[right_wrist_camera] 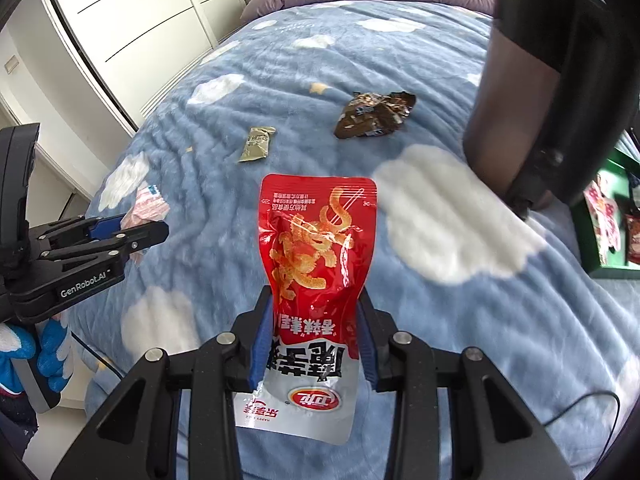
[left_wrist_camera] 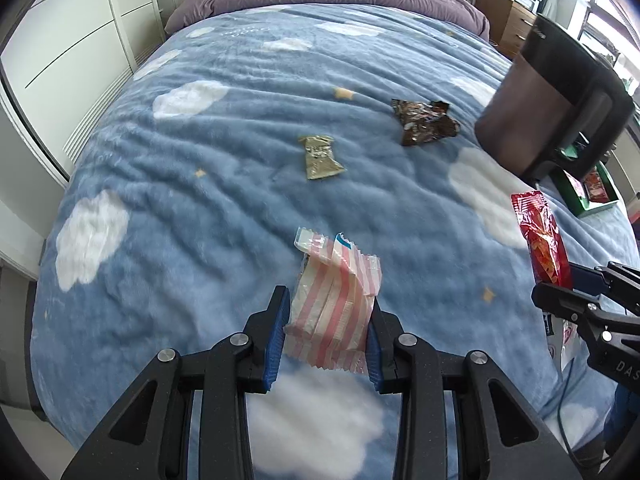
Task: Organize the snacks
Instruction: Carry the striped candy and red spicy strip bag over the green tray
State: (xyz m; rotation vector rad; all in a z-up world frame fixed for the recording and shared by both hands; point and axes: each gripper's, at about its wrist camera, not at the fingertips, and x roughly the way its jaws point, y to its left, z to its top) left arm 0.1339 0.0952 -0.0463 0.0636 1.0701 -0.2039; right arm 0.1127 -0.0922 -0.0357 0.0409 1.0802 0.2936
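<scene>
My left gripper (left_wrist_camera: 329, 320) is shut on a pink-and-white striped snack packet (left_wrist_camera: 334, 304), lifted above the blue cloud-print blanket (left_wrist_camera: 200, 184). My right gripper (right_wrist_camera: 316, 332) is shut on a red-and-white snack pouch (right_wrist_camera: 316, 256), also held off the bed. That pouch (left_wrist_camera: 542, 240) and the right gripper (left_wrist_camera: 576, 292) show at the right edge of the left wrist view. In the right wrist view the left gripper (right_wrist_camera: 132, 232) and striped packet (right_wrist_camera: 146, 204) sit at the left. On the blanket lie an olive-gold sachet (left_wrist_camera: 320, 158) (right_wrist_camera: 256, 144) and a crumpled dark brown wrapper (left_wrist_camera: 426, 122) (right_wrist_camera: 374, 114).
A green tray (right_wrist_camera: 588, 236) (left_wrist_camera: 576, 200) holding several snack packets sits at the bed's right side. A dark cylindrical pot (left_wrist_camera: 548, 108) (right_wrist_camera: 536, 92) stands beside it. White wardrobe doors (left_wrist_camera: 68, 40) line the left. A thin cable (right_wrist_camera: 580, 404) trails over the near blanket.
</scene>
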